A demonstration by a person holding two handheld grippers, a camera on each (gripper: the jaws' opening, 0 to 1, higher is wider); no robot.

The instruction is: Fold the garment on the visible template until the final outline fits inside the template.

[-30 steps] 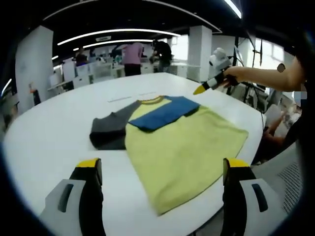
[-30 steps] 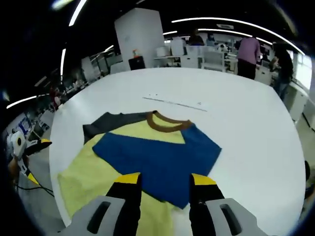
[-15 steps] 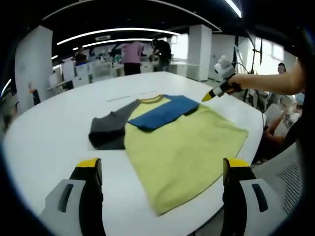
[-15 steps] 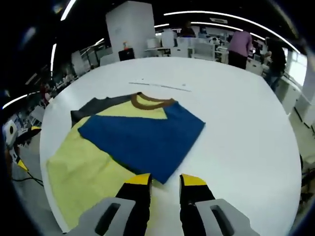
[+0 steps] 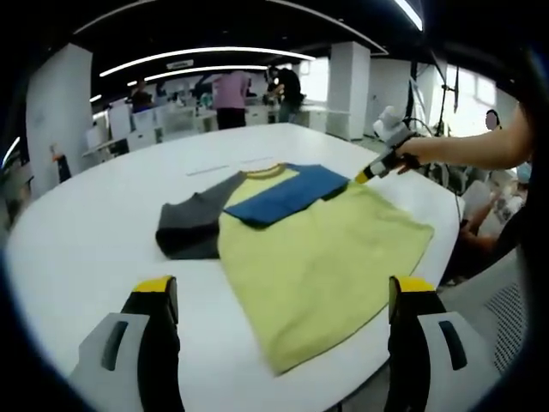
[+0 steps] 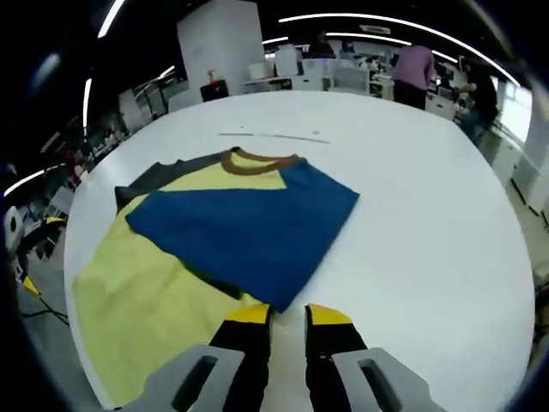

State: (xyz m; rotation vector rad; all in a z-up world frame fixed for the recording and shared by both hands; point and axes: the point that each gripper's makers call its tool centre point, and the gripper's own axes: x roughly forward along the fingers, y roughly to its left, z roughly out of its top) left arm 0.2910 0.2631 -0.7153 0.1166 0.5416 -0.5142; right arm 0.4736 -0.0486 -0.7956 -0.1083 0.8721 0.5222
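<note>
Lying on the round white table [image 5: 77,249] is one yellow cloth T-shirt [image 5: 322,257] with a brown collar, one blue sleeve [image 6: 249,232] folded across its chest and one grey sleeve [image 5: 193,227] spread flat. It lies ahead of the released left tongs [image 5: 283,300]. The right tongs [image 6: 287,315], jaws nearly together, sit at the blue sleeve's corner; whether they pinch it cannot be told. No writing is legible.

Left hand-held gripper [image 5: 284,296]: grey bodies, black jaws, yellow tips. Right hand-held gripper [image 6: 287,316]: same colours.

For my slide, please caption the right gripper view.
Right gripper nearly closed at corner of blue sleeve folded over yellow shirt.
</note>
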